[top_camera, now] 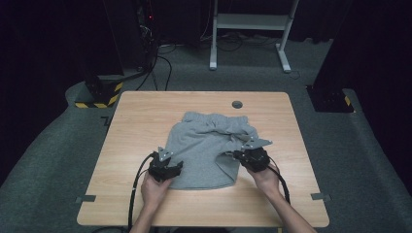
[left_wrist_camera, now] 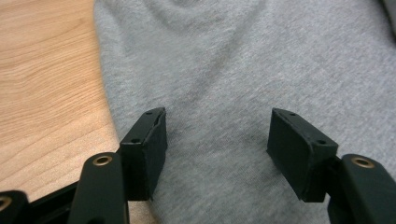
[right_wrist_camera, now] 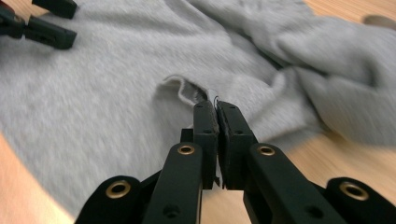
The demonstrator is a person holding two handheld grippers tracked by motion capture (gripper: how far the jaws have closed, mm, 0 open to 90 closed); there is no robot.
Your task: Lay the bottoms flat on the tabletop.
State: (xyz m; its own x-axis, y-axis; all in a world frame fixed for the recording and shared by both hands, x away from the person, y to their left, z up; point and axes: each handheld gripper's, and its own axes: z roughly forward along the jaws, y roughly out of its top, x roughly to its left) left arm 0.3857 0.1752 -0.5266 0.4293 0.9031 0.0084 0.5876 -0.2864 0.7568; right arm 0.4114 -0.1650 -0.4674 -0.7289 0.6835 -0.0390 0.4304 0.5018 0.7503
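Right gripper view, hand-held gripper pinching grey shorts, hem edge hidden.

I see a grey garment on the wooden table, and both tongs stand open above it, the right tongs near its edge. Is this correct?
Not quite. The left tongs stand open over the grey garment on the wooden table, but the right tongs are shut, pinching the garment's edge. The right gripper view shows their jaws pressed together on a fold of cloth.
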